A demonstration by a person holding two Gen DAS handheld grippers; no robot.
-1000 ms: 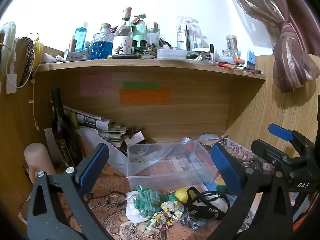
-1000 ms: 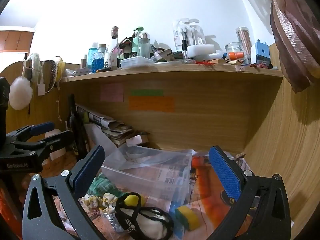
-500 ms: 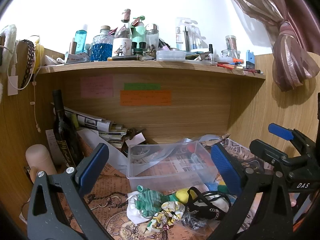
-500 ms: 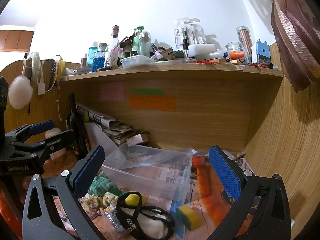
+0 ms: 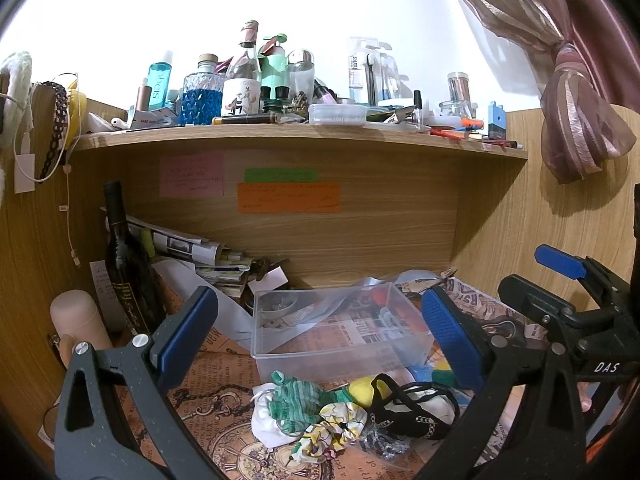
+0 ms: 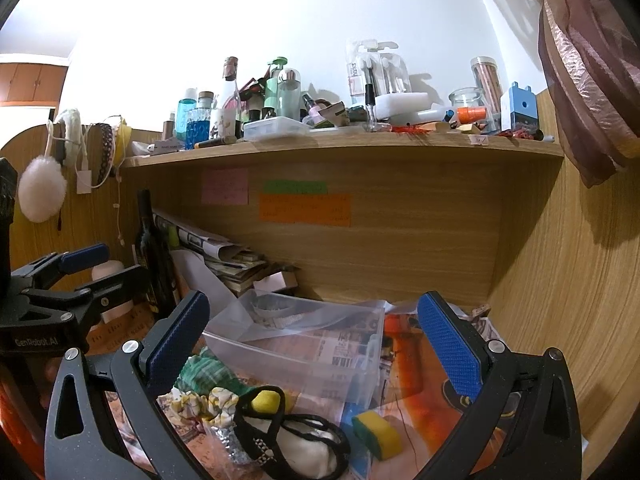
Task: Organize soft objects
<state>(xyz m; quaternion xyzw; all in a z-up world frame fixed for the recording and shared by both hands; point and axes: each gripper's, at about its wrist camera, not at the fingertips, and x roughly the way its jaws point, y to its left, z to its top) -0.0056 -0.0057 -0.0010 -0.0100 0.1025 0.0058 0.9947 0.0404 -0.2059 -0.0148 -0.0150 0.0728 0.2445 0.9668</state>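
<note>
Both tongs wide, holding nothing: left tongs (image 5: 316, 320), right tongs (image 6: 312, 330). Soft pile (image 5: 344, 408) on desk, touching front of clear bin (image 5: 340, 332). Risk imo: tangled black strap (image 5: 400, 404) drags neighbours along, or nudges light bin away.

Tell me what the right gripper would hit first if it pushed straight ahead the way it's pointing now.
Most likely the clear plastic bin: it lies centered between the open right gripper fingers, ahead of them. Depth is uncertain.
</note>
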